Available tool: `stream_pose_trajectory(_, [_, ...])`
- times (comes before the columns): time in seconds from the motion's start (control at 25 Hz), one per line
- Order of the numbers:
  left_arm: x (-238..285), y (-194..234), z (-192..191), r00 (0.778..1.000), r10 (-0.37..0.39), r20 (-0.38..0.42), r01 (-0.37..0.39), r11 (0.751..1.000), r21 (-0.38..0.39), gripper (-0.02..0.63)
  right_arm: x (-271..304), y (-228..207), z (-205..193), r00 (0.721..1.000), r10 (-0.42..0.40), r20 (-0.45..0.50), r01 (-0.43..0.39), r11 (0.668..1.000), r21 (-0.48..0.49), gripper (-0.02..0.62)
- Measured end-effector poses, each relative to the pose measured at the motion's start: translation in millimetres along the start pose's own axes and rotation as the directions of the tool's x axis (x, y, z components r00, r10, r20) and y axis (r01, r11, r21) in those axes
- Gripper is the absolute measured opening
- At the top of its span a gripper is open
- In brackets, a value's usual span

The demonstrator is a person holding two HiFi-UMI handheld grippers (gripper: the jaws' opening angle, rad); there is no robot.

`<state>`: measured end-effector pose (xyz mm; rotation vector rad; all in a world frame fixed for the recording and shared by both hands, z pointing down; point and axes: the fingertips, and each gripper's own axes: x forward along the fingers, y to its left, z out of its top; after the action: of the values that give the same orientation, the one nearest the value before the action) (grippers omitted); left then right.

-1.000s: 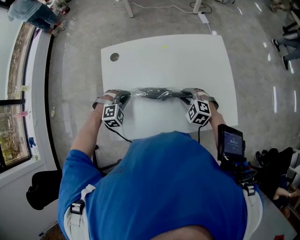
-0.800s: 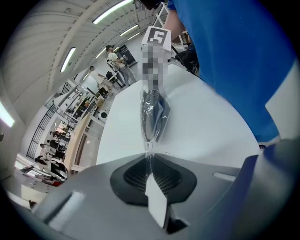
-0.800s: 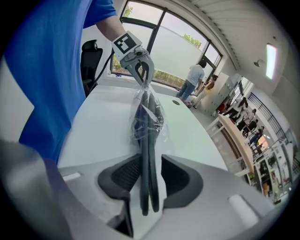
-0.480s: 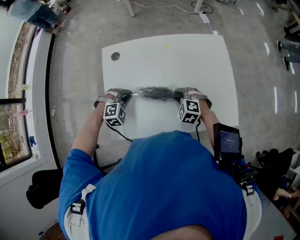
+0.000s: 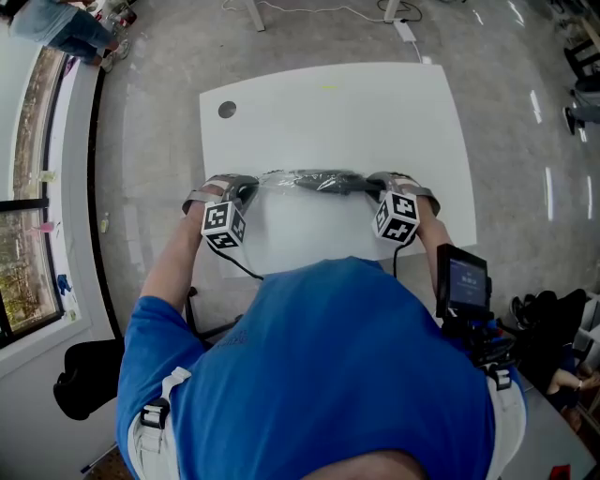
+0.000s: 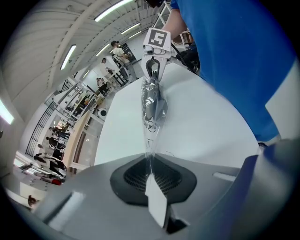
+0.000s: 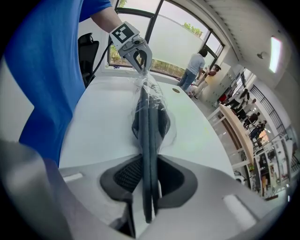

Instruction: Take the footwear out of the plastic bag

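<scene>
The left gripper (image 6: pixel 149 171) is pinching the thin, probably slippery plastic bag (image 6: pixel 150 136) with closed fingers (image 6: pixel 136 176), while the right gripper (image 7: pixel 147 187), its fingers having just been closing, is clamping the seemingly light, flat, bendable footwear (image 7: pixel 150 117) by its end, the load hanging taut over the tabletop (image 5: pixel 328 112).

Daylight from the windows (image 7: pixel 173 37) and ceiling strip lights (image 6: pixel 112 10) make everything bright. The white surface (image 5: pixel 328 112) is nearly washed out. Streaks of glare mark the floor (image 5: pixel 548 197). Both gripper views bend strongly at the edges, with black corners and blurred foregrounds.
</scene>
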<state>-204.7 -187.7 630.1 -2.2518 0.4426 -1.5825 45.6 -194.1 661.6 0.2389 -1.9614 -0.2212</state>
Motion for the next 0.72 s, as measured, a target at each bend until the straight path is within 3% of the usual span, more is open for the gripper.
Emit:
stream_pose_trajectory(0.24, [2, 2, 2, 1.0, -0.004, 0.001, 0.004, 1.0, 0.001, 0.009, -2, -5, -7, 1.0, -0.015, -0.003, 0.015, 1.0, 0.023, 0.091])
stream_pose_trajectory(0.44, [1, 2, 2, 1.0, -0.006, 0.002, 0.006, 1.0, 0.002, 0.009, -1, -4, 3, 1.0, -0.022, -0.006, 0.022, 1.0, -0.014, 0.157])
stream_pose_trajectory(0.64, [0, 0, 5, 1.0, -0.01, 0.003, 0.01, 1.0, 0.002, 0.009, 7, 4, 7, 0.999, 0.003, -0.032, -0.003, 1.0, -0.024, 0.156])
stream_pose_trajectory(0.72, [0, -1, 4, 1.0, -0.012, 0.002, 0.012, 1.0, 0.003, 0.009, 8, 3, 7, 0.999, -0.007, -0.04, 0.006, 1.0, -0.02, 0.128])
